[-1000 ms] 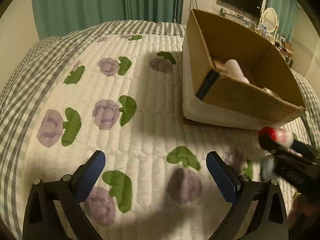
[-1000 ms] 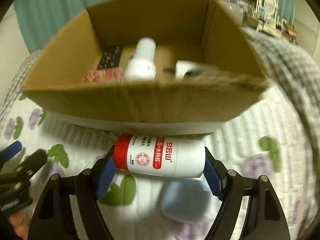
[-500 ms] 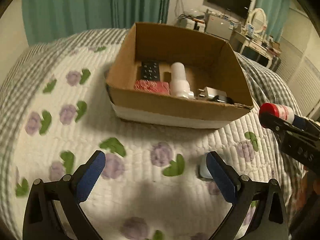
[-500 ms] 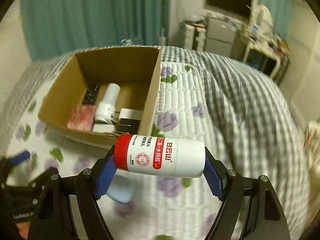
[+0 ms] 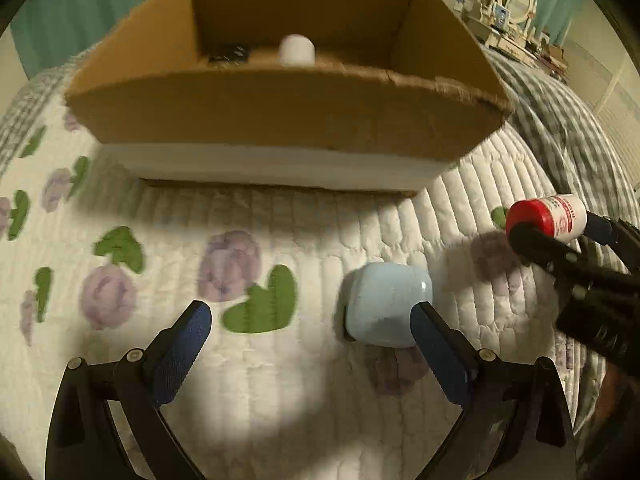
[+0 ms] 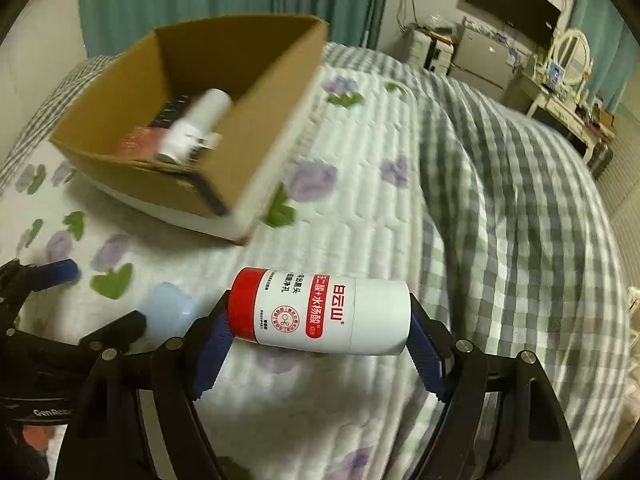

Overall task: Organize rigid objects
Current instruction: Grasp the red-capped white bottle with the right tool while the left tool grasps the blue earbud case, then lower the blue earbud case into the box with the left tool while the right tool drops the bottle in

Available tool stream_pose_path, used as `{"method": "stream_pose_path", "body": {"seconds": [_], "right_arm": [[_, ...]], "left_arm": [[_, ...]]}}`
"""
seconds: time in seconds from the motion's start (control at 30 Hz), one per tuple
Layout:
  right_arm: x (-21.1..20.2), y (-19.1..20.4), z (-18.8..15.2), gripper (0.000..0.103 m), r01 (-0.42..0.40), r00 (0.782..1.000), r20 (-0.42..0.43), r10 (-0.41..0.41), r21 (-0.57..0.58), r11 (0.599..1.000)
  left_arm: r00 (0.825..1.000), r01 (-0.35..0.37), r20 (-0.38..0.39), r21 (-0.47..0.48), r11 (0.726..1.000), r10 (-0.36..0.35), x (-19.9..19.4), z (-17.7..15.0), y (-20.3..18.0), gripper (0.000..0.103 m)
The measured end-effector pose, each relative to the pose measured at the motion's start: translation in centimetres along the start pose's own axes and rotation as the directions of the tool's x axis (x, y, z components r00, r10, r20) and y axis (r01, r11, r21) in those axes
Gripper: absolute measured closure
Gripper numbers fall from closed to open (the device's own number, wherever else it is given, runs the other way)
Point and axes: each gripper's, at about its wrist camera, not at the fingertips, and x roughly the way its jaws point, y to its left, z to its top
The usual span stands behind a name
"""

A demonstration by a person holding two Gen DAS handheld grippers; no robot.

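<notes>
My right gripper [image 6: 318, 344] is shut on a white bottle with a red cap [image 6: 320, 311], held sideways above the quilt; the bottle also shows in the left wrist view [image 5: 546, 216]. My left gripper [image 5: 308, 344] is open and empty, low over the quilt. A pale blue jar [image 5: 386, 308] lies on the quilt just inside its right finger; it also shows in the right wrist view [image 6: 168, 310]. An open cardboard box [image 5: 280, 108] stands ahead, holding a white bottle [image 5: 297, 50], a dark remote and a red item [image 6: 140, 144].
The bed has a white quilt with purple flowers [image 5: 228, 264] and a grey checked blanket [image 6: 520, 184] to the right. Furniture, a mirror and a TV stand at the far wall [image 6: 512, 0].
My left gripper has come lower and closer to the box, and the blue jar now lies by its right finger. My right gripper has swung right with the bottle still held.
</notes>
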Motion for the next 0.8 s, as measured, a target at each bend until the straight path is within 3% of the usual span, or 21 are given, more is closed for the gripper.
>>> {"method": "stream_pose_path", "body": {"seconds": [0.13,0.2,0.3,0.47,0.8], "right_arm": [[1.0,-2.2,-0.6,0.025,0.003,1.0,0.006,-0.003,0.039,0.999],[0.9,-2.8,-0.7,0.025,0.0,1.0,0.012,0.0,0.05,0.999],[0.8,-3.1,-0.7,0.025,-0.003,1.0,0.013,0.002,0.062,0.998],[-0.3,-2.6,-0.5,0.025,-0.007,1.0,0.026,0.005,0.06,0.998],[-6.7,1.4,1.2,0.025,0.026,0.994,0.104,-0.024,-0.011,1.0]], "left_arm": [[1.0,0.021,0.002,0.048,0.999,-0.021,0.7,0.1,-1.8,0.012],[0.999,0.031,0.005,0.092,0.995,-0.032,1.0,0.0,-2.9,0.035],[0.999,0.032,-0.021,0.138,0.99,-0.029,1.9,-0.7,-4.2,0.052],[0.999,0.047,-0.005,0.131,0.99,-0.047,0.3,-0.8,-3.9,0.053],[0.987,0.051,0.145,0.123,0.991,-0.069,-8.5,-0.5,-0.2,0.053]]}}
